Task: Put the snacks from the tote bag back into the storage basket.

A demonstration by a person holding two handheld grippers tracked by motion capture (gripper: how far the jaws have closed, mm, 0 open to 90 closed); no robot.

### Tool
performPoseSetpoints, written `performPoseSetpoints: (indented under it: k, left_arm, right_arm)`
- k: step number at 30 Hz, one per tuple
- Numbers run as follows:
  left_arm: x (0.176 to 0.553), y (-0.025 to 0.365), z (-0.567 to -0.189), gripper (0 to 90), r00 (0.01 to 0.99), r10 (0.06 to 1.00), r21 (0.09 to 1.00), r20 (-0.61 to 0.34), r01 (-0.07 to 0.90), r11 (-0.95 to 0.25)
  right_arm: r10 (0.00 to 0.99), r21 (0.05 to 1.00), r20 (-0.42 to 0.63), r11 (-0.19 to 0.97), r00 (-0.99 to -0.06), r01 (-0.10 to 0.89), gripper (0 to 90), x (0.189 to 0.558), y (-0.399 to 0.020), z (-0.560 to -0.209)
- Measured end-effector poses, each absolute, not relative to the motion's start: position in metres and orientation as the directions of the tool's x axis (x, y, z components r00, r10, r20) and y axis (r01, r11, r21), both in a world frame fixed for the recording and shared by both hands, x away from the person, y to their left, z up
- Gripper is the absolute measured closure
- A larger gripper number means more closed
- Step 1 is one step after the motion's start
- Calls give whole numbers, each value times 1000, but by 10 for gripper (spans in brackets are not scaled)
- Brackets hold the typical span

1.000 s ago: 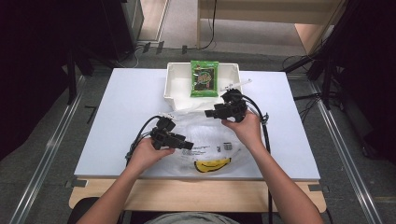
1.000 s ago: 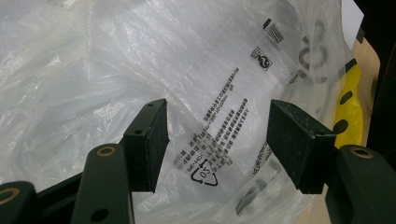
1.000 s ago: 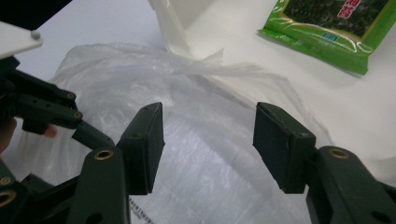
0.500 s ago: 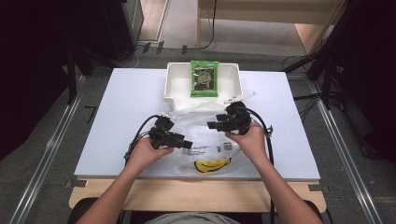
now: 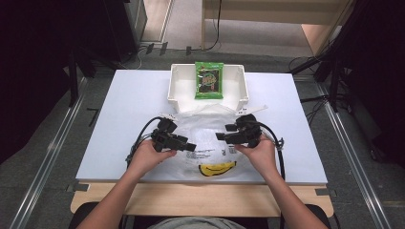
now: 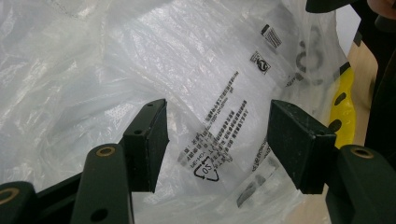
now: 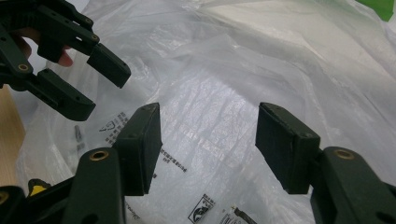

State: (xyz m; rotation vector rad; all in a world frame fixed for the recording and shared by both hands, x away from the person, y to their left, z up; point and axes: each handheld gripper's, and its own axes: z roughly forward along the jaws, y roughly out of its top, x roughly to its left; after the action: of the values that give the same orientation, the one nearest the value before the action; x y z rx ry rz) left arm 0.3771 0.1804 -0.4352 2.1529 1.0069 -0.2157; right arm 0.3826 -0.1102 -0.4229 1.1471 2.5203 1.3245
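Bag: a clear, crinkled plastic bag (image 5: 206, 143) printed with black text and a yellow smile lies flat on the white table (image 5: 119, 119), near the front edge, between the person's 2 hands.
Left gripper: the black two-jaw left gripper (image 5: 190, 146) hangs over the bag's left part, jaws spread wide, nothing between them but film below.
Right gripper: the black right gripper (image 5: 220, 136) faces it across the print, jaws likewise parted and empty.
Bin: a white rectangular plastic bin (image 5: 179, 88) behind the bag holds a green snack packet (image 5: 209, 80).
Risk: thin, slippery film may slide out of a shallow pinch, or 1 jaw may catch both layers, keeping the mouth closed.
Risk: pulling unevenly could drag the bag toward the edge.
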Motion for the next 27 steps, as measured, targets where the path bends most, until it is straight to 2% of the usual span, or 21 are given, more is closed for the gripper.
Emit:
performPoseSetpoints:
  k: [27]
  left_arm:
    - [379, 183, -436, 387, 672, 605, 550, -428, 724, -415]
  right_arm:
    - [641, 706, 281, 367, -714, 606, 412, 382, -109, -433]
